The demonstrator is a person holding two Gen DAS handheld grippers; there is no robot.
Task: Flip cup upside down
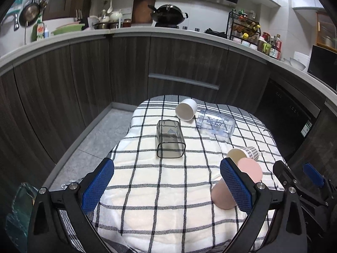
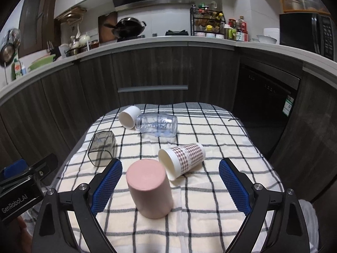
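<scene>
A pink cup (image 2: 148,189) stands upside down on the checked cloth, between my right gripper's (image 2: 170,185) open blue fingers, nearer the left one. It also shows in the left wrist view (image 1: 250,169), partly behind my left gripper's right finger (image 1: 236,184). My left gripper (image 1: 166,185) is open and empty over the cloth. A patterned paper cup (image 2: 183,160) lies on its side just behind the pink cup. A smoky square cup (image 1: 169,138), a white cup (image 1: 186,109) and a clear bottle (image 1: 215,124) lie on their sides farther back.
The checked cloth (image 1: 160,200) covers a small table. Dark wooden cabinets (image 1: 84,73) with a cluttered counter curve around behind it. A dark appliance (image 2: 267,97) sits at the right. The floor (image 1: 90,141) shows at the left.
</scene>
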